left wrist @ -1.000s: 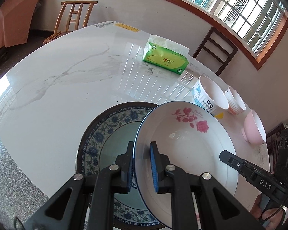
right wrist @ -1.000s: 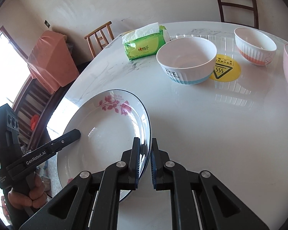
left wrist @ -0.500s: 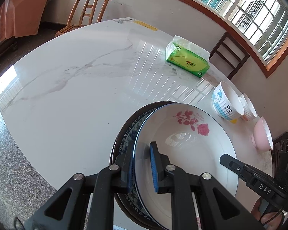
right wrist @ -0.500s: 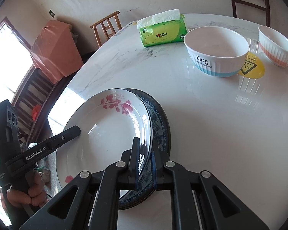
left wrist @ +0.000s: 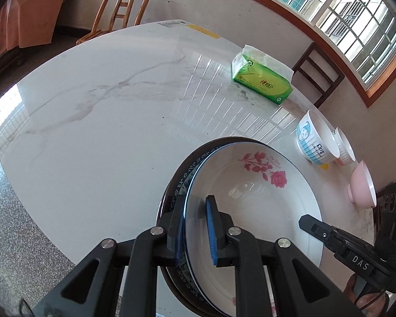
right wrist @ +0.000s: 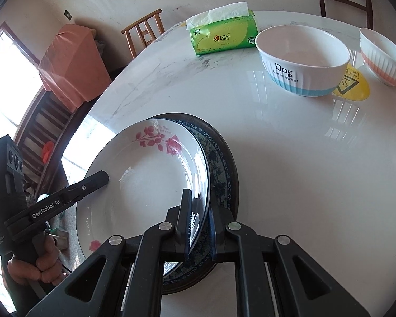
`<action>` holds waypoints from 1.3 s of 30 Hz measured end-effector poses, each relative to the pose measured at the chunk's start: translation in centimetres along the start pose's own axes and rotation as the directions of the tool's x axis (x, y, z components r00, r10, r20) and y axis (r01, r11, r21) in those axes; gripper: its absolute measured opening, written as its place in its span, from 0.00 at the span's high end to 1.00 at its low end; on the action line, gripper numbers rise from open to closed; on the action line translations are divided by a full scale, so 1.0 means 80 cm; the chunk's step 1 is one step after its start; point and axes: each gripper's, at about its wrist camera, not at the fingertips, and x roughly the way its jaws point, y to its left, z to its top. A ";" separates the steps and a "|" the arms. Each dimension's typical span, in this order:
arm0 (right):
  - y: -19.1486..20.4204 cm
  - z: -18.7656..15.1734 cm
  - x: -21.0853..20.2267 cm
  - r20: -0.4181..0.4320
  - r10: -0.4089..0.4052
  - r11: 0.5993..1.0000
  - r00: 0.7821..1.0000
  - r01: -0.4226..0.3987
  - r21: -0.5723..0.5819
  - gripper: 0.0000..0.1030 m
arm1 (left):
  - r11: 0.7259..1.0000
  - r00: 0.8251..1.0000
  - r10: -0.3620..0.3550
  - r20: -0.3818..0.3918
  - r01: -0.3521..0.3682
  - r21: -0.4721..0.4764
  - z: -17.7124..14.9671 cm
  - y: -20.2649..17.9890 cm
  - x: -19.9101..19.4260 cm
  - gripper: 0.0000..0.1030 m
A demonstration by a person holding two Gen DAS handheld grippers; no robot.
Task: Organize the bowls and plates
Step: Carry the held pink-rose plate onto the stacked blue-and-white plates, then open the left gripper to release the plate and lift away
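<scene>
A white plate with red roses (left wrist: 250, 203) (right wrist: 145, 185) lies over a blue-patterned plate (left wrist: 178, 187) (right wrist: 221, 174) on the marble table. My left gripper (left wrist: 195, 231) has its jaws apart, one on each side of the rose plate's left rim. My right gripper (right wrist: 199, 228) stands the same way at the plate's right rim, jaws slightly apart. Each gripper shows in the other's view. A white and blue bowl (right wrist: 303, 60) (left wrist: 314, 140), a ribbed orange-striped bowl (right wrist: 382, 55) (left wrist: 344, 148) and a pink bowl (left wrist: 361, 187) stand to the right.
A green tissue pack (left wrist: 261, 82) (right wrist: 223, 37) lies at the far side of the table (left wrist: 105, 121). A yellow sticker (right wrist: 352, 87) sits between the bowls. Wooden chairs (left wrist: 118, 10) (left wrist: 316, 74) stand around the table. The near table edge is close to the plates.
The rose plate moved left and down onto the blue-patterned plate. Both grippers' jaws opened slightly around its rim.
</scene>
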 end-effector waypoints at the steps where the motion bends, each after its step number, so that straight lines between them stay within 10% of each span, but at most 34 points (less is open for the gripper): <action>1: 0.000 0.000 0.001 -0.003 0.000 1.000 1.000 0.000 0.001 0.88 | 1.000 1.000 0.002 0.000 -0.002 0.004 0.000 -0.001 0.000 0.86; 26: 0.012 0.010 -0.010 -0.013 -0.054 0.998 0.998 0.053 -0.033 0.71 | 0.994 0.996 -0.070 -0.061 0.064 -0.091 0.013 0.003 0.007 0.69; 39: -0.003 0.006 -0.025 0.007 -0.023 1.000 1.000 0.023 0.016 0.67 | 0.997 0.995 0.073 -0.070 -0.072 0.018 0.011 -0.026 0.010 0.67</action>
